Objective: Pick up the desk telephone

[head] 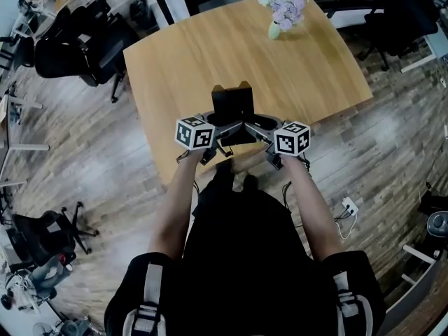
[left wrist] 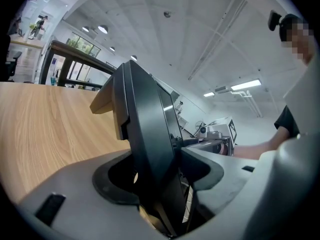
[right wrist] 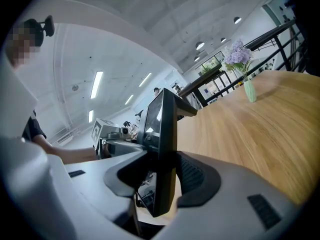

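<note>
Head view | left claw (head: 221, 132), right claw (head: 258, 131) both clenched on desk telephone (head: 232, 103) | its near edge hidden

The wooden table (head: 210, 68) stands on a plank floor (head: 105, 166). Its top is pale with a plain grain. A green vase (head: 274, 30) of lilac and white flowers (head: 287, 5) stands upright near the far right corner. The black telephone (head: 232, 103) is close to the near edge, tilted up on end. Whether it touches the top cannot be told. Black chairs (head: 87, 40) stand on the floor off the table's far left corner.
</note>
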Motion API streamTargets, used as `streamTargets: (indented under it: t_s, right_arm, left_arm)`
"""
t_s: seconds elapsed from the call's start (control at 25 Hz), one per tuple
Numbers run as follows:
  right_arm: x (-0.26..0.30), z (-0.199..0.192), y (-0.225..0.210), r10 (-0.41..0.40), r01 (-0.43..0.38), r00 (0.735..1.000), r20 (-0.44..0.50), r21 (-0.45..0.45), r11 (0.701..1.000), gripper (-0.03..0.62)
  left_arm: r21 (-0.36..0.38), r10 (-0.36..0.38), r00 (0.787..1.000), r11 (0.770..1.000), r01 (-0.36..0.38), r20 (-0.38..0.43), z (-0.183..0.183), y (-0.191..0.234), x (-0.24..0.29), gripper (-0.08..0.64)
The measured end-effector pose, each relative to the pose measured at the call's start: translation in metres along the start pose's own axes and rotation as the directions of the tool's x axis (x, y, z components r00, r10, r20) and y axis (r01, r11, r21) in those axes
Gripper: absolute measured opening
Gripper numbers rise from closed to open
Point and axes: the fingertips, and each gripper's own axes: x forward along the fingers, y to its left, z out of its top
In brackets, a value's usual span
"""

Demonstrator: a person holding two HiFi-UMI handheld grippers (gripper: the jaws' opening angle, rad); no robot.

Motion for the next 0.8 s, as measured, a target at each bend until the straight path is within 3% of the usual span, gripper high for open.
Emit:
streamTargets:
  t_s: [0.8]
  right_arm:
    - [-0.041,-0.032,0.011,0.023,-0.023,1.0,0.001,-0.024,0.999,0.184]
  left_arm:
    - [0.006,0.019,1.0,1.0,-0.019,-0.006,-0.031,-0.043,0.01,0.284]
